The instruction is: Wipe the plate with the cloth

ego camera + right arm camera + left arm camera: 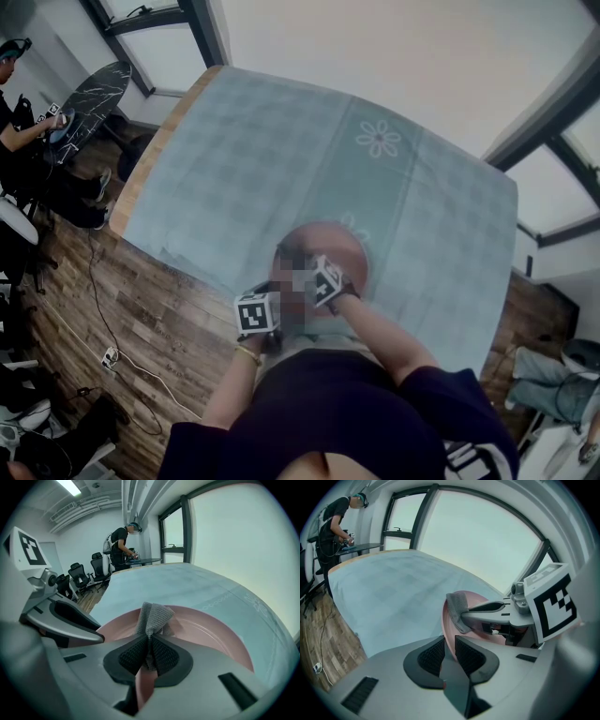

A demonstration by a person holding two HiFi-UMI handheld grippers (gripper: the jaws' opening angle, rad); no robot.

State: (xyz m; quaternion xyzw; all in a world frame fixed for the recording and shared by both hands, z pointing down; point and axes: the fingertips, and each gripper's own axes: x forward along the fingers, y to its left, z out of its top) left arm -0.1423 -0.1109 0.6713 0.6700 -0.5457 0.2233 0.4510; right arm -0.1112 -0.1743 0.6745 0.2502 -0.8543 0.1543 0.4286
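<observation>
A pink plate (330,240) is held just above the table's near edge. My left gripper (449,645) is shut on the plate's rim (447,620), so the plate stands edge-on between its pads. My right gripper (150,649) is shut on a grey knitted cloth (153,616), which rests bunched against the plate's inner face (211,631). In the left gripper view the cloth (457,607) hangs from the right gripper's fingers (486,607). In the head view both marker cubes, left (258,313) and right (326,280), sit close together over the plate's near side; the jaws there are hidden.
A pale blue-green checked tablecloth (281,159) with a flower print (379,139) covers the table. Wooden floor with a cable (112,356) lies to the left. A person (17,112) stands at a dark table (89,94) far left; office chairs (79,573) stand behind.
</observation>
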